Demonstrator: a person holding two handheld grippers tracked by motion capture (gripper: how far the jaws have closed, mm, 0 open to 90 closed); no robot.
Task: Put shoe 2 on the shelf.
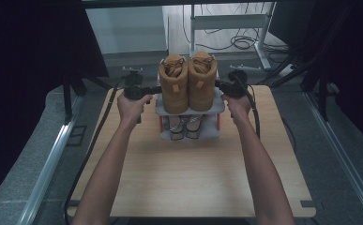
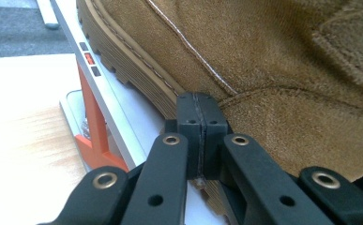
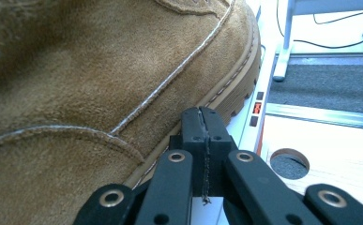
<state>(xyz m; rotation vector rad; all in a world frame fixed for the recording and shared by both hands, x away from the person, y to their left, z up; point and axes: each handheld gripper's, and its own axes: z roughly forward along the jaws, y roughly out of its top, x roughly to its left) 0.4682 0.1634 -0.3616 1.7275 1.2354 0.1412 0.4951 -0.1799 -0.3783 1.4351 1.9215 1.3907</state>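
Tan suede is what we meet first: a pair of boots (image 1: 188, 82) stands upright, side by side, on the top shelf of a small grey rack (image 1: 219, 108) with orange posts; the rack sits toward the far edge of the wooden bench (image 1: 193, 183). On the shelf below we make out a pair of sandals (image 1: 185, 125), partly hidden. Our left gripper (image 1: 156, 88) is at the left boot's outer side and our right gripper (image 1: 218, 84) at the right boot's outer side; in both gripper views the fingers (image 2: 200, 123) are pressed together with nothing between them, their tips at the sole edge of the boot; whether they touch it we cannot tell. The near half of the bench lies open; the rack's side edges stand well in from the bench's side edges.
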